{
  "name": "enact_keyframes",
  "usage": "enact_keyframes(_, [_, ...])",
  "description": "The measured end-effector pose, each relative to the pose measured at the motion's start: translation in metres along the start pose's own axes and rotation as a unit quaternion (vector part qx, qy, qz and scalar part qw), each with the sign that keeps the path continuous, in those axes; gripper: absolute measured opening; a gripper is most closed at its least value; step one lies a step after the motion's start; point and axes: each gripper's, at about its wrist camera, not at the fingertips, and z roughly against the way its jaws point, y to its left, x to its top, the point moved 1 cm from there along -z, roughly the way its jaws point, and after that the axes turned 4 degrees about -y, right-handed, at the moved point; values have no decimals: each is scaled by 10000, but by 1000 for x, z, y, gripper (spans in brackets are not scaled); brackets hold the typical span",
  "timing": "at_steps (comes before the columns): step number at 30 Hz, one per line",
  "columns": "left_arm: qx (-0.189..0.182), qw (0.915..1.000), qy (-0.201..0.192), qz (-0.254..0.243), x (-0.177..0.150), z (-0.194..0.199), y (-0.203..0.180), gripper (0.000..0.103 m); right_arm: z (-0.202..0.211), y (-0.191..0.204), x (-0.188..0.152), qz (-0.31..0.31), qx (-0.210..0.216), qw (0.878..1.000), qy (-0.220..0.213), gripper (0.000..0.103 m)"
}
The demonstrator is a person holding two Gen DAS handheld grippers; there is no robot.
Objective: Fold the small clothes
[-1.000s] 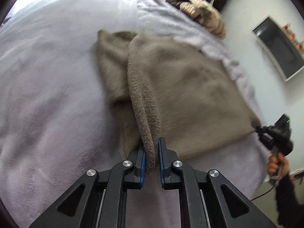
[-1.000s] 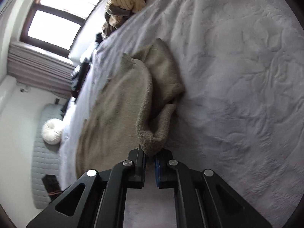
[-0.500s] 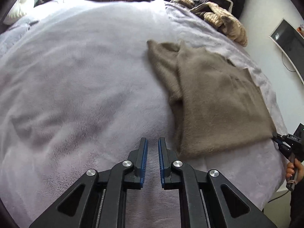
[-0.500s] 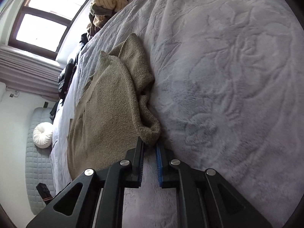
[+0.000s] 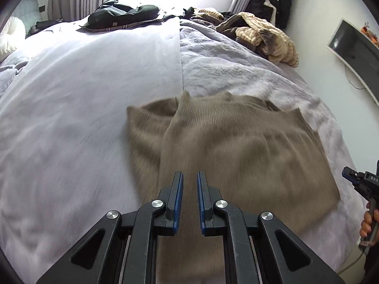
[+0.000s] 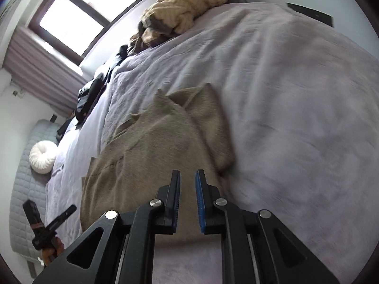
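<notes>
A lavender bed cover holds the tan sweater, partly folded. Both the left gripper and right gripper hover parted, empty; lettering "DAS" shows on the right one.

Bed with pale lavender cover carries 1 folded tan sweater near its front edge, black clothes at far end, yellow-brown knit pile at far right.
</notes>
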Motion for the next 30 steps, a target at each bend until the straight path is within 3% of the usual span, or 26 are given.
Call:
enact_keyframes(7, [412, 9987, 255, 135, 11, -54, 6, 13, -69, 13, 14, 425, -354, 9976, 424, 16])
enact_keyframes(10, [265, 9990, 243, 268, 6, -60, 18, 13, -81, -4, 11, 309, -356, 9976, 515, 8])
enact_keyframes(19, [361, 9989, 227, 204, 0, -41, 18, 13, -63, -18, 10, 131, -340, 9984, 427, 9])
enact_keyframes(30, [460, 9987, 153, 185, -24, 0, 8, 13, -22, -16, -17, 65, -255, 9988, 414, 11])
